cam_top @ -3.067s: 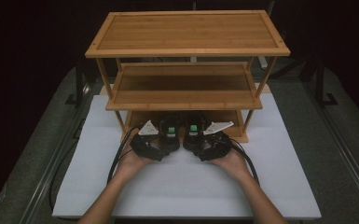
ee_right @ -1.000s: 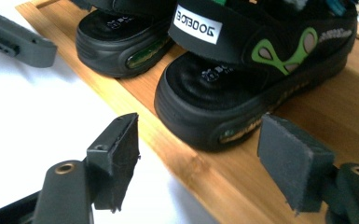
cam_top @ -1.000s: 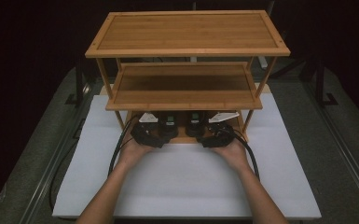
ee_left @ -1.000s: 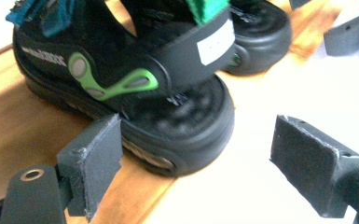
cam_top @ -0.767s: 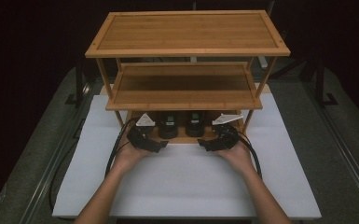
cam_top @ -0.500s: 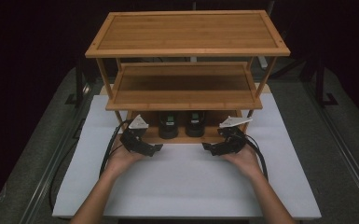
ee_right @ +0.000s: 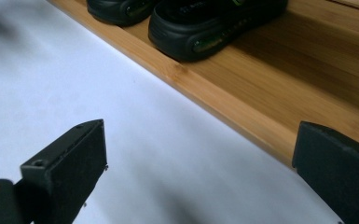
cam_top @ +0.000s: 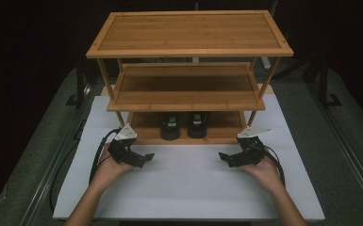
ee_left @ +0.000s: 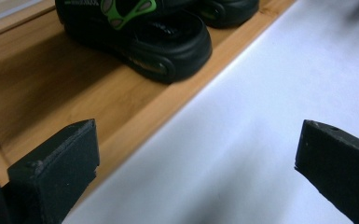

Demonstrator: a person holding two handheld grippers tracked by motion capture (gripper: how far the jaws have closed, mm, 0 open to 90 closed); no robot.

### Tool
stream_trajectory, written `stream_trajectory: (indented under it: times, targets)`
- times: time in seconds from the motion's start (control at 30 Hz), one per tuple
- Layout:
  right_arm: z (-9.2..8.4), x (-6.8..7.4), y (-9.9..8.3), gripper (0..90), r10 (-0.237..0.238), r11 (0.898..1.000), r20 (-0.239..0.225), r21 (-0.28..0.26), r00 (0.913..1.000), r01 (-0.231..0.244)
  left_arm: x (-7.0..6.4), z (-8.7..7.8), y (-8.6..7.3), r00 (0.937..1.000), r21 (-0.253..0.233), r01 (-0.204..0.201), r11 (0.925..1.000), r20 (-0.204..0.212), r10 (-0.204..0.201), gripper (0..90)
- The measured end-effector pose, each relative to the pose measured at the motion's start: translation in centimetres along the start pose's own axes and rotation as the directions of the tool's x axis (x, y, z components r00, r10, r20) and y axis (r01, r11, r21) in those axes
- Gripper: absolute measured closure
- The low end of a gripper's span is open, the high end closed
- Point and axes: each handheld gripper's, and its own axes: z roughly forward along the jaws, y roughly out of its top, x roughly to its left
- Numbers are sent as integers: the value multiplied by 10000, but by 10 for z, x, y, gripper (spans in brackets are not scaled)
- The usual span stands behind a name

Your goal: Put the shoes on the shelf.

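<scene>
Black sandals [ee_left: 140, 37] on wooden shelf [ee_left: 74, 100]

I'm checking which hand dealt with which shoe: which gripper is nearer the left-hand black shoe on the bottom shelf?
Left. The left gripper sits open just down-left of that shoe; the right gripper, also open, is farther off, beyond the other shoe.

A white mat [cam_top: 184, 188] lies on the grey table [cam_top: 339, 155], dark surroundings behind
</scene>
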Motion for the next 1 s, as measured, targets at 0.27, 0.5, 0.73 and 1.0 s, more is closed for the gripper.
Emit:
stream_trajectory:
  times: [0.27,0.5,0.73,1.0]
  targets:
    - [-26,-4,-23,26,121,9998,239,-143,9996,-118,-5,-22,-26,9997,54,223,9997,-26,-223,0]
    - [-45,-4,-47,27,286,9996,426,-11,9987,-286,-3,-41,-52,9988,122,430,9990,-257,-427,0]
    - [-61,-5,-69,27,405,9992,622,-70,9972,-401,-5,-55,-71,9981,267,480,9985,-410,-469,0]
    - [-65,-11,-90,27,243,9977,1276,601,9915,-322,-9,-62,-91,9975,777,350,9964,-634,-301,0]
